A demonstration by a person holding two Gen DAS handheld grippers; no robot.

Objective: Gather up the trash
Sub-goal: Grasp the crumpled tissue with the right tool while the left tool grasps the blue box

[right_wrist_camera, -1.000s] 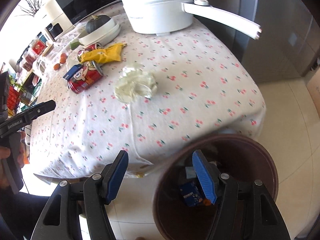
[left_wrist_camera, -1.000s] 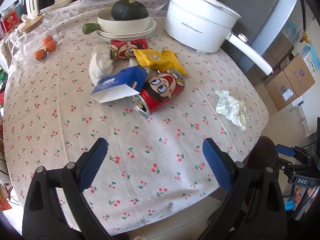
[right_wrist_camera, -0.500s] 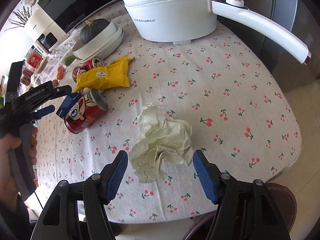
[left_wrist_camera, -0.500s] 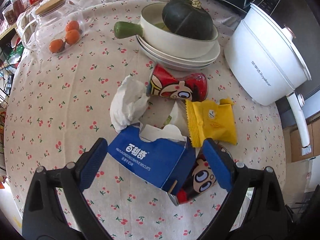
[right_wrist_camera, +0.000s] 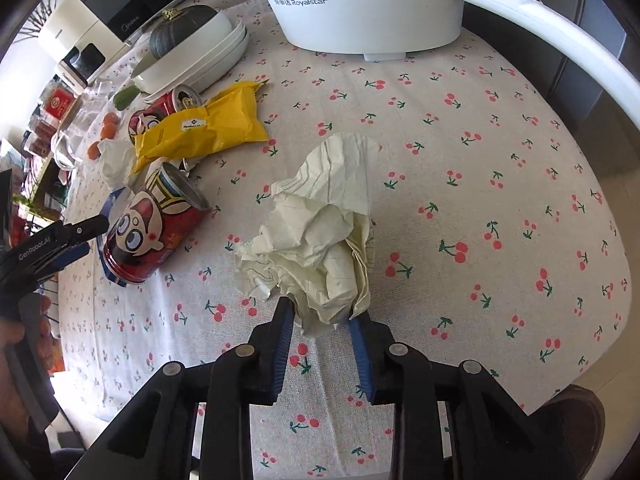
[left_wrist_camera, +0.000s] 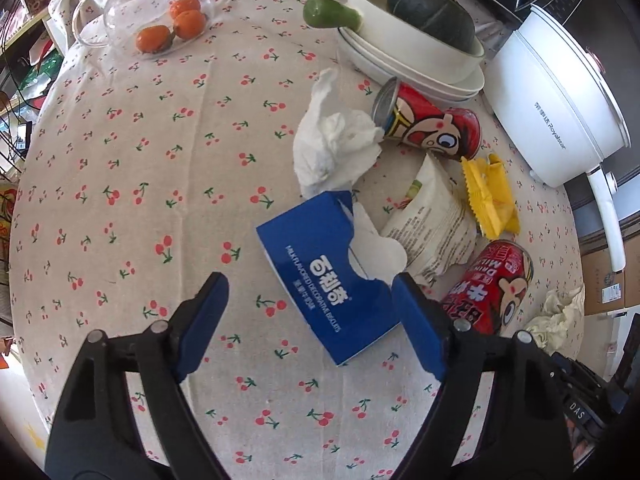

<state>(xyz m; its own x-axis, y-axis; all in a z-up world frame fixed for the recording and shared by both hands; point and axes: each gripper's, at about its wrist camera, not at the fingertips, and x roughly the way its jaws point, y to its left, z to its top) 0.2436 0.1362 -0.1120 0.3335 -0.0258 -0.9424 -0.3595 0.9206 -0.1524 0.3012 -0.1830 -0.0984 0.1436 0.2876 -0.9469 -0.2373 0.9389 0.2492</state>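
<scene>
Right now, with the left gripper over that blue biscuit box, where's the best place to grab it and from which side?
Come from above and close the left gripper across the blue biscuit box on its long side walls, near the intact lower end. It lies flat, and its torn flap end looks flimsy, probably crushing under the pads.

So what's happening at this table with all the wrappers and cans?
A person is clearing trash off the table with hand-held tongs, one in each hand. The right tongs have just closed on a crumpled paper ball, which still rests on the tablecloth. The left tongs have been narrowing but are open, with the blue biscuit box between them and not yet gripped. Two red cans, a yellow packet and a white tissue lie uncollected.
</scene>
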